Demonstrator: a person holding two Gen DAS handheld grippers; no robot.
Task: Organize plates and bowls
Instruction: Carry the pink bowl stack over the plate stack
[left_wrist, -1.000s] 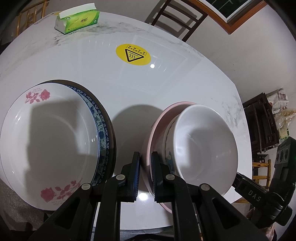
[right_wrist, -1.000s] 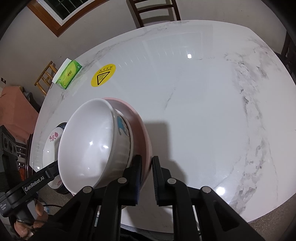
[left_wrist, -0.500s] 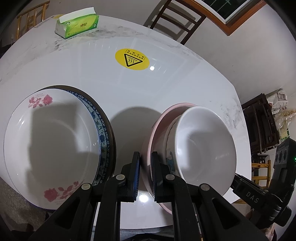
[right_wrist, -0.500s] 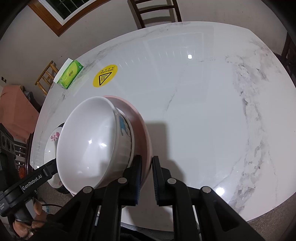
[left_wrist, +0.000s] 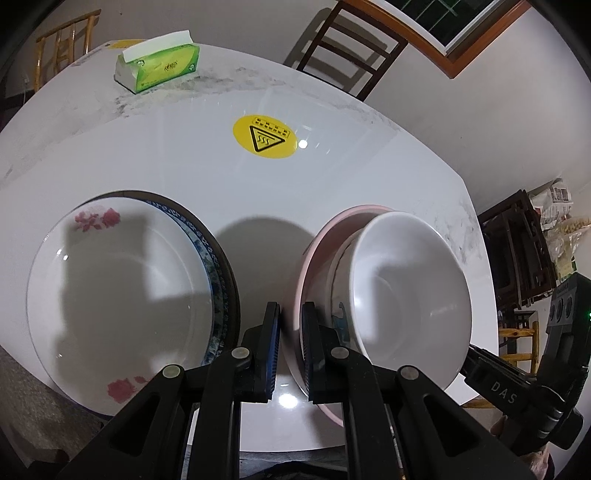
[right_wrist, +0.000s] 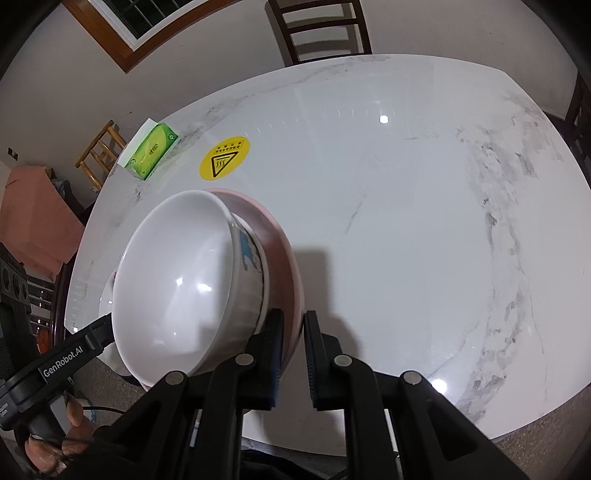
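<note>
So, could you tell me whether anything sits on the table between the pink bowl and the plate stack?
Nothing visible does. Only a bare strip of table carrying a shadow separates the pink bowl from the plate stack.

Marble table (left_wrist: 177, 155) holds tissue pack (left_wrist: 159, 68), sticker (left_wrist: 265, 136), plates (left_wrist: 122, 295).

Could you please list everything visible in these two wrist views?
Table: one, white marble, under everything.
Plates: a stack, white floral on top, blue-patterned and dark rims below, table's near left.
Pink bowl: one, gripped at opposite rims by both claws.
White bowl: one, nested in the pink bowl.
Tissue pack: one, green, far edge.
Sticker: one, yellow, mid-table.
Chairs: several, dark and light wood, around the table.
Left claw: black, shut on the pink rim.
Right claw: black, same.
Hand: holds the left claw.
</note>
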